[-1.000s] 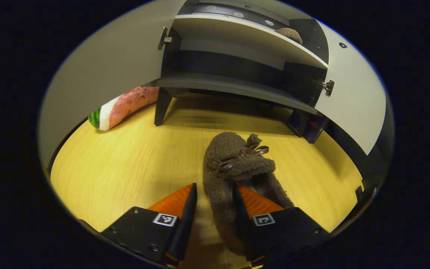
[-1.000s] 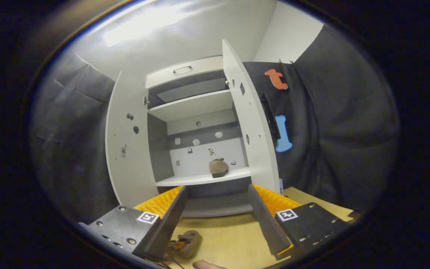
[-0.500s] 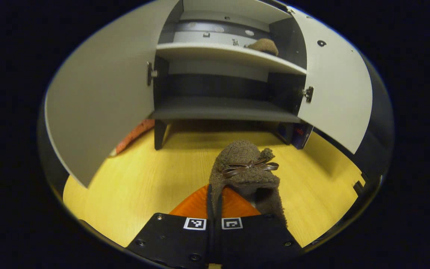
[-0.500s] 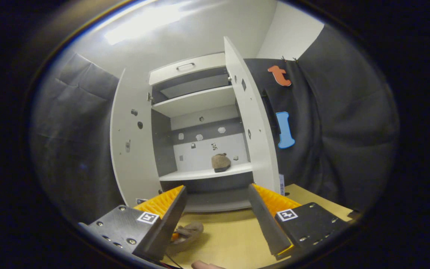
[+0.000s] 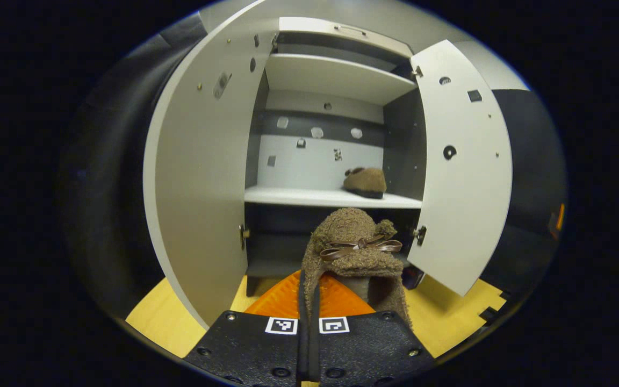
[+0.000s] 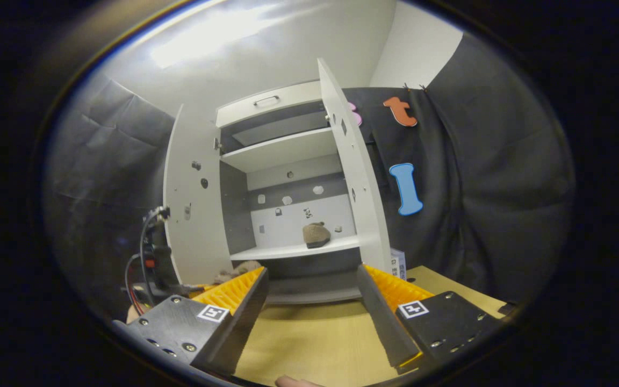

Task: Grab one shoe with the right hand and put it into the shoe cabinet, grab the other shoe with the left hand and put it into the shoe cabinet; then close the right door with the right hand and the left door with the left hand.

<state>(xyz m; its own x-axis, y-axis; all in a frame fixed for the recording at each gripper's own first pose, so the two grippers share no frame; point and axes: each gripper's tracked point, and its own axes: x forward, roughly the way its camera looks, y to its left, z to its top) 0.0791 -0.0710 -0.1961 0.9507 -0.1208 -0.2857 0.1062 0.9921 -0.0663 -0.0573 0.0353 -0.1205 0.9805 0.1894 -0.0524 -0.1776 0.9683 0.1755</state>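
While left gripper (image 5: 308, 301) jaws clamp slipper (image 5: 353, 250) heel, right gripper (image 6: 312, 301) jaws gape, empty.

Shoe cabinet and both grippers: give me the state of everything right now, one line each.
Left door: open.
Right door: open.
Drawer: shut.
Shoe on shelf: resting on the middle shelf.
Second shoe: held off the floor.
Left gripper: shut on second shoe.
Right gripper: open, empty.
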